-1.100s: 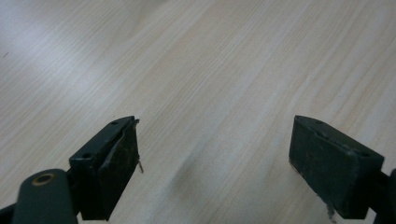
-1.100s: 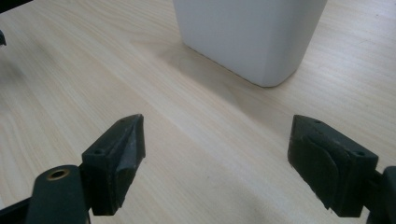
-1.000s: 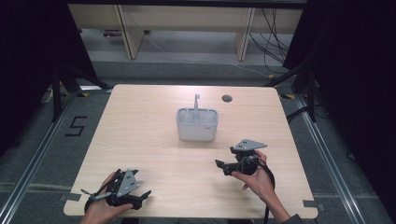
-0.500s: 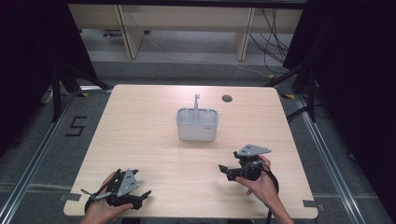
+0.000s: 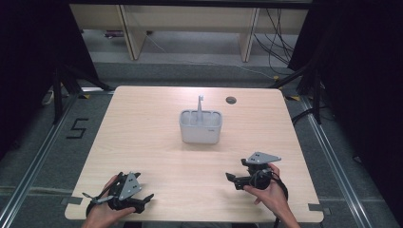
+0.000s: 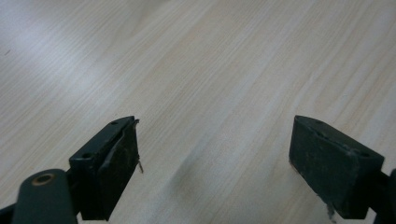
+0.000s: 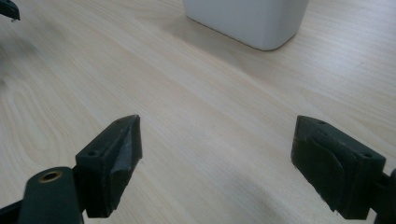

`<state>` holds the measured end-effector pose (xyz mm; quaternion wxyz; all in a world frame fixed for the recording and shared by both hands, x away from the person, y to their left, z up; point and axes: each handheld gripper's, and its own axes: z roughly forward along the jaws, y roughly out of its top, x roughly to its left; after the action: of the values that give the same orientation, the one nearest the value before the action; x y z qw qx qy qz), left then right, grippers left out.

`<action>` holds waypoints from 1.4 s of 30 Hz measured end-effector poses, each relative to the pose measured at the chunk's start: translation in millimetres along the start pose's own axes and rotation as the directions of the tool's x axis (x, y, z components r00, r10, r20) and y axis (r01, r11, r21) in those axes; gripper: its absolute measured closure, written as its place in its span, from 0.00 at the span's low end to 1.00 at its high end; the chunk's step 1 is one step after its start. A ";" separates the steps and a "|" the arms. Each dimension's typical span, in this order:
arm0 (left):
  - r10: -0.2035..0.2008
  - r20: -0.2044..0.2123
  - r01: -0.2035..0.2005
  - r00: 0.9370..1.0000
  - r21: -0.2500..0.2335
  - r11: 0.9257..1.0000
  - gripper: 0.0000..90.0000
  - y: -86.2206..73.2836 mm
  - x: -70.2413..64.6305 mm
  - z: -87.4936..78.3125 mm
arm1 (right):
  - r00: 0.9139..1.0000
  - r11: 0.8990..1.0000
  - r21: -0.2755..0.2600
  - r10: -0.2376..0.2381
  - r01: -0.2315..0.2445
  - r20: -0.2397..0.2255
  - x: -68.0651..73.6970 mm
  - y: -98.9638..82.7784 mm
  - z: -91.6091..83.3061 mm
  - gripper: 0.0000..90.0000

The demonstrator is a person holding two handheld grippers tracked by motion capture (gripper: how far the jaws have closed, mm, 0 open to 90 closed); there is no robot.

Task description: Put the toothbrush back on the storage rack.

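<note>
A white tub [image 5: 200, 128] stands at the table's centre, with a thin white upright piece [image 5: 200, 106] rising from its far side. My left gripper [image 5: 144, 202] rests low at the near left corner, held by a hand, jaws pointing right. In the left gripper view it [image 6: 215, 158] is open over bare wood. A hand holds my right gripper [image 5: 233, 178] near the front right, jaws pointing left. The right gripper view shows it [image 7: 217, 158] open and empty, with the tub's base [image 7: 247, 18] ahead and apart from it.
The light wooden table [image 5: 142, 133] has a round cable hole [image 5: 231, 100] behind the tub. A tip of the other gripper [image 7: 9, 9] shows at the top left of the right gripper view. Dark curtains and cables flank the table.
My right gripper has drawn back toward the near edge of the table, away from the tub. The left gripper has stayed put.
</note>
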<state>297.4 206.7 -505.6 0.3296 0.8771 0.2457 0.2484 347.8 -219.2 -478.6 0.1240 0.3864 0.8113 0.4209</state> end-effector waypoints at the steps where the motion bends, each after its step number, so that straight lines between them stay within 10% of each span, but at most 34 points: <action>1: 0.002 0.001 -0.002 1.000 0.000 1.000 0.17 0.0 0.2 -0.4 | 1.000 1.000 -0.002 -0.018 0.018 0.012 -1.0 -0.4 -1.3 0.19; 42: 0.003 0.003 -0.003 1.000 0.007 1.000 0.17 -0.1 -0.9 -0.5 | 0.999 0.988 0.145 -0.051 0.049 0.007 8.9 -38.7 -15.6 0.18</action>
<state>296.4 206.4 -505.6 0.3264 0.8789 0.2450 0.2468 313.4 -235.2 -498.0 0.1103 0.3762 0.8485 0.3554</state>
